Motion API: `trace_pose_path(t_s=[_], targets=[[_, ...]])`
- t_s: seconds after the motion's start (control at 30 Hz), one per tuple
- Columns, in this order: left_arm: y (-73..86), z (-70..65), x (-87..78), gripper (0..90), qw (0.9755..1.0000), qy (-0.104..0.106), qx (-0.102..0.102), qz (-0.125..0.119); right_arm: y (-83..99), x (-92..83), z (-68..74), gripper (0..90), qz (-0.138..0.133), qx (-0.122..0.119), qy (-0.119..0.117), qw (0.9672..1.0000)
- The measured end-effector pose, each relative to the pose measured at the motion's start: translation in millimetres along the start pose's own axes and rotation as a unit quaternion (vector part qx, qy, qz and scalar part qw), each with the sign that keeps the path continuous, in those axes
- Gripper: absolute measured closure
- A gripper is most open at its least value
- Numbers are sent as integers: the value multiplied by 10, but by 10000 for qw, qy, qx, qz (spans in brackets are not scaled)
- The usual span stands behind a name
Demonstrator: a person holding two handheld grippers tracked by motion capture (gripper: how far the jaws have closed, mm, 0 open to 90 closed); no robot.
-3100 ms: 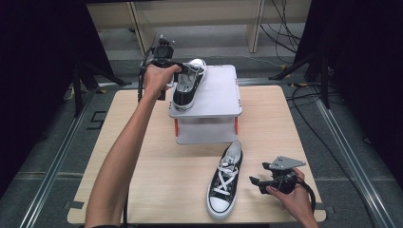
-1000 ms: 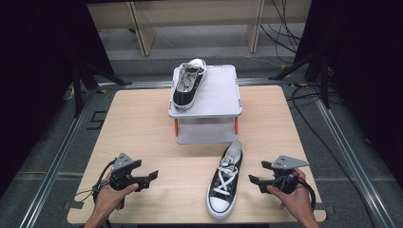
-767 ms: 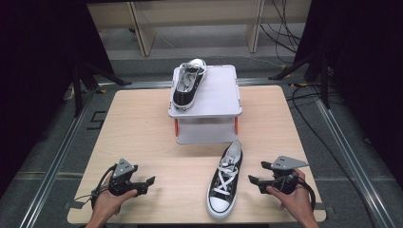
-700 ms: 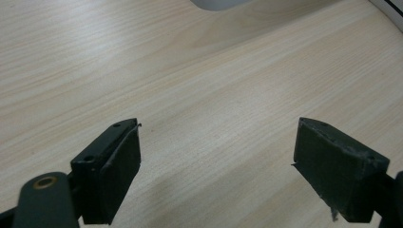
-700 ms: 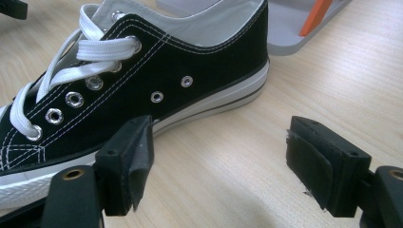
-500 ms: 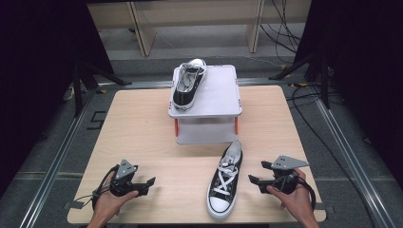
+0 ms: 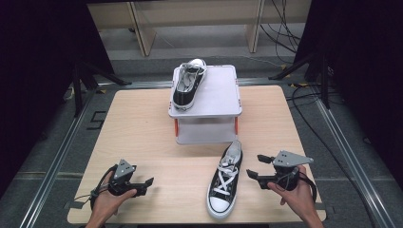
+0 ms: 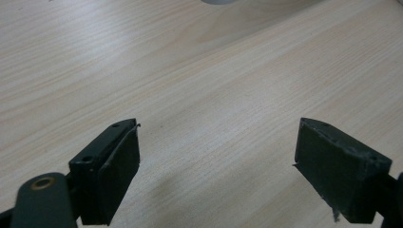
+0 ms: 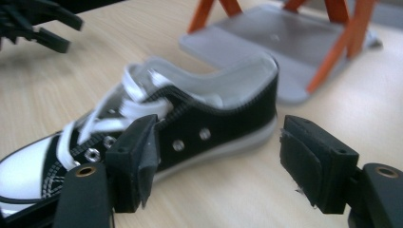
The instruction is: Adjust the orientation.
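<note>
Reaching: right gripper (image 7: pixel 255 167) aims at sneaker (image 7: pixel 226 178) just to its left on table (image 7: pixel 142 133).
Jaws: spread, just been narrowing, nothing pinched.
Axis: sneaker's length runs toe-near, heel toward rack (image 7: pixel 206 111).
Left gripper (image 7: pixel 146 185): spread, empty, farther off.

Matt pale wood table (image 7: pixel 142 118); black canvas sneaker (image 9: pixel 190 133), white rubber toe.
</note>
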State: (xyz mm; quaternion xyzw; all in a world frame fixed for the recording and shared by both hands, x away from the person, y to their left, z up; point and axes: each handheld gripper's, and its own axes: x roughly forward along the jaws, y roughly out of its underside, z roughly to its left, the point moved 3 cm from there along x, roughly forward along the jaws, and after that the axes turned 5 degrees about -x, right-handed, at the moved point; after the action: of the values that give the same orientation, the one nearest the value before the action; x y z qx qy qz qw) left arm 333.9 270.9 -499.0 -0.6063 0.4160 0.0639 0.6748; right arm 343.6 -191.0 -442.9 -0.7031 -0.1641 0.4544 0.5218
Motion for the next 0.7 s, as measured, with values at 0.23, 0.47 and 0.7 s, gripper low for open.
trace_pose_path(t_s=[0.23,0.47,0.7], targets=[[9,-3,2,150,9999,75,-96,16,-149,229,182,308,202,-744,-820,9936],[31,17,6,150,9998,55,15,215,-226,429,143,305,209,-873,-1249,9881],[43,7,24,150,9996,83,27,261,-234,611,94,452,478,-971,-1523,9824]])
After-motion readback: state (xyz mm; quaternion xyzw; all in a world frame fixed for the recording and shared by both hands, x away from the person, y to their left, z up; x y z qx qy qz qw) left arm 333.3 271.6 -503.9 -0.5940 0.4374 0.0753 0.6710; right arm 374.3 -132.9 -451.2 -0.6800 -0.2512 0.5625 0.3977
